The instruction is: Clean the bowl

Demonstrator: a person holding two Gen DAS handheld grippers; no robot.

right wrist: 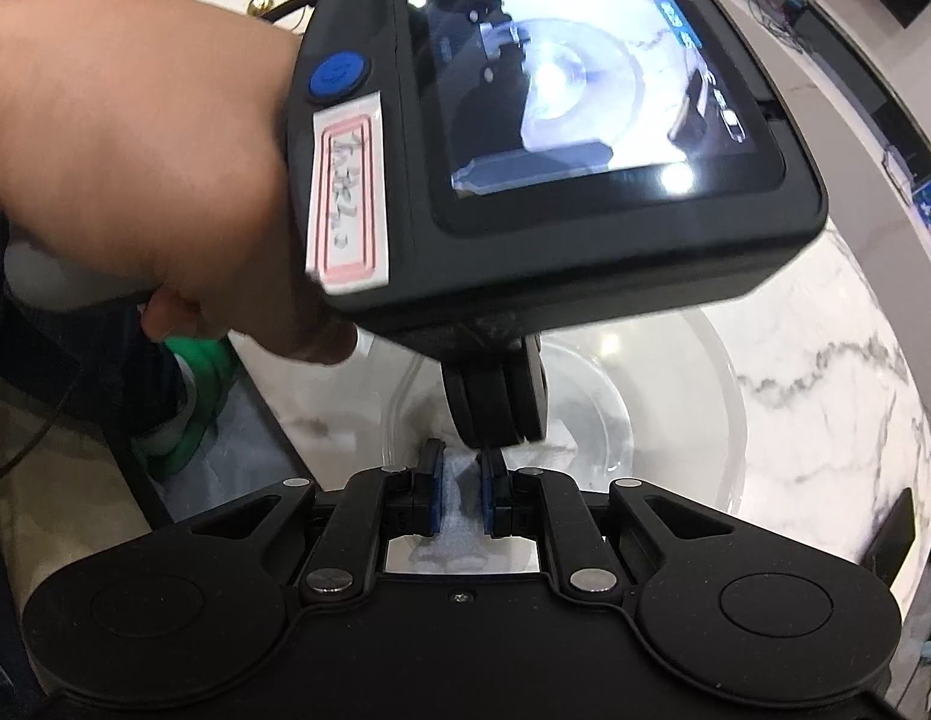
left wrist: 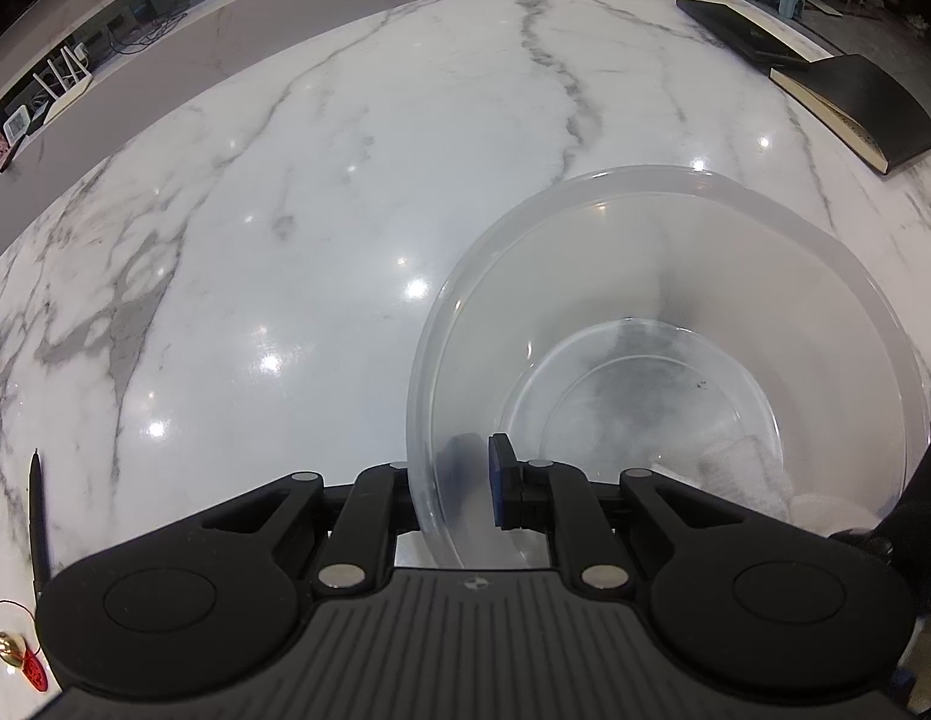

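Note:
A clear plastic bowl [left wrist: 675, 324] stands on the white marble table [left wrist: 321, 228], filling the lower right of the left wrist view. My left gripper [left wrist: 465, 480] is shut on the bowl's near-left rim, one finger inside and one outside the wall. A white cloth [left wrist: 747, 474] lies against the bowl's inner wall at the lower right. In the right wrist view my right gripper [right wrist: 462, 495] is shut on the white cloth [right wrist: 459, 480], just over the bowl [right wrist: 675, 396]. The left gripper's body with its lit screen [right wrist: 585, 72] and a person's hand [right wrist: 141, 180] hide much of the bowl.
Two black books [left wrist: 855, 102] lie at the far right of the table. A black pen [left wrist: 38, 516] and a small gold and red charm [left wrist: 21, 654] rest at the near left. A green-soled shoe [right wrist: 195, 408] shows on the floor beyond the table's edge.

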